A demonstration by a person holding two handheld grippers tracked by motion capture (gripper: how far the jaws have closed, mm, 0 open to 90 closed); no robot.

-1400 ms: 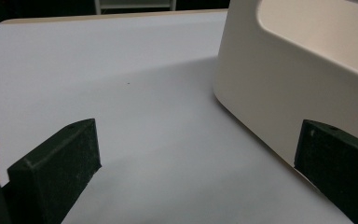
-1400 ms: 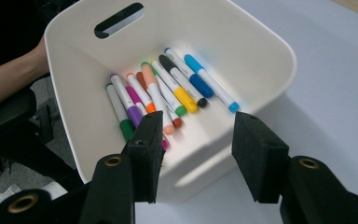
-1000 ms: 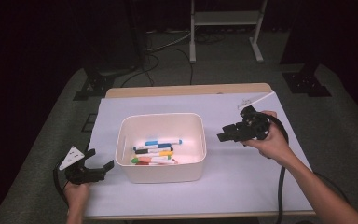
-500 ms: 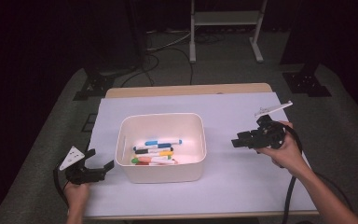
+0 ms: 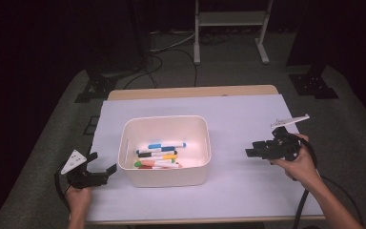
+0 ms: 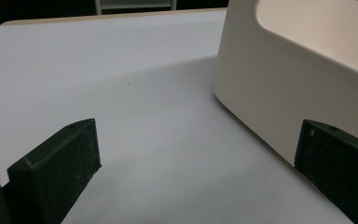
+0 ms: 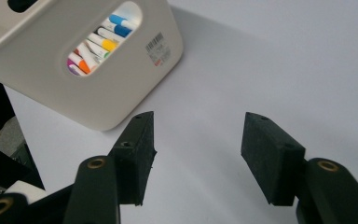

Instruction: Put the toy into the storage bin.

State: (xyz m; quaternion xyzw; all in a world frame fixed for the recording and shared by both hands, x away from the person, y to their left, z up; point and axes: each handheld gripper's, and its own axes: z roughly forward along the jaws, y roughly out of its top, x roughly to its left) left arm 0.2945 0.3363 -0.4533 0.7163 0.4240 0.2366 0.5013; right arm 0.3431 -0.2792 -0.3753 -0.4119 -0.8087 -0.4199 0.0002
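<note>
A cream plastic bin (image 5: 164,152) stands mid-table with several coloured markers (image 5: 159,155) lying in it. The markers (image 7: 95,44) show through the bin's handle slot in the right gripper view. My right gripper (image 5: 250,152) hovers right of the bin, pointing at it; its jaws have just been opening and stand wide with nothing between them (image 7: 196,154). My left gripper (image 5: 106,171) rests at the bin's front left corner, jaws wide apart and empty (image 6: 191,172), with the bin wall (image 6: 279,93) just beyond its right jaw.
White paper (image 5: 248,119) covers the wooden tabletop (image 5: 190,91). Bare paper lies between my right gripper and the bin. Cables trail from both grippers toward the near table edge. A metal stand (image 5: 228,28) is on the floor beyond the table.
My right gripper has moved away from the bin, to the right and lower toward the table, and its jaws have spread wider. The left gripper has stayed put.
</note>
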